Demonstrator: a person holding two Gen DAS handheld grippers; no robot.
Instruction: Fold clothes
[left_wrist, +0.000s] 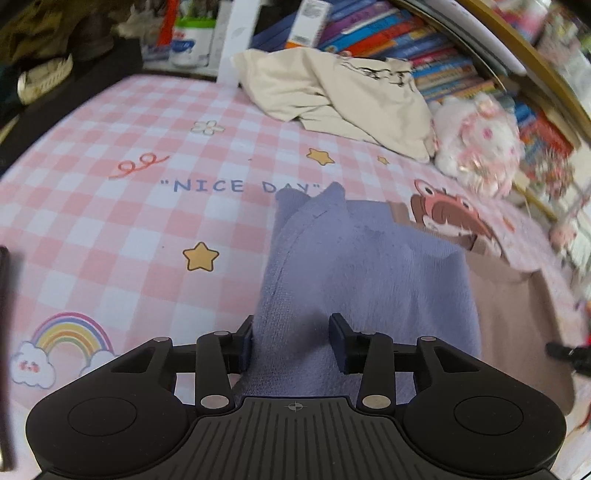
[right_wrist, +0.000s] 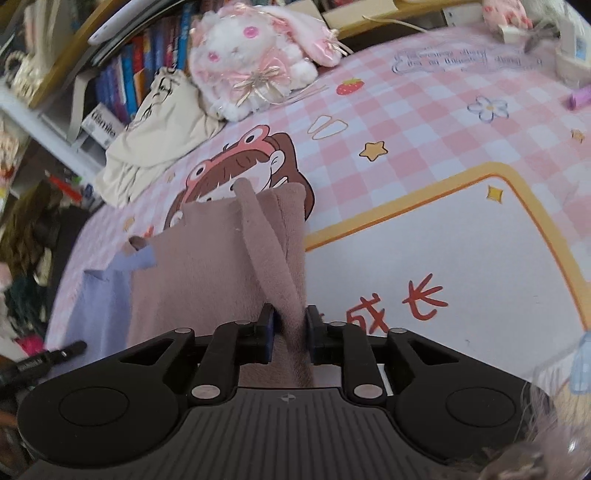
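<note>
Two tools: left tool (left_wrist: 293, 341) grips blue cloth (left_wrist: 362, 254), right tool (right_wrist: 290, 334) mauve cloth (right_wrist: 221, 258)

Pink-and-white checked tabletop (left_wrist: 110, 206) with yellow stars, a rainbow and blue lettering. Periwinkle cloth (left_wrist: 354, 258), mauve cloth (right_wrist: 207, 266), cream shirt (left_wrist: 332, 92), white-pink plush (right_wrist: 251, 55).

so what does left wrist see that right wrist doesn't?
Left wrist only: the "NICE DAY" print, the rainbow print, and the left gripper around blue cloth.
Right wrist only: the strawberry print, the yellow-bordered white panel, and the right gripper pinching mauve cloth.
Both: cream garment, plush rabbit, books.
</note>
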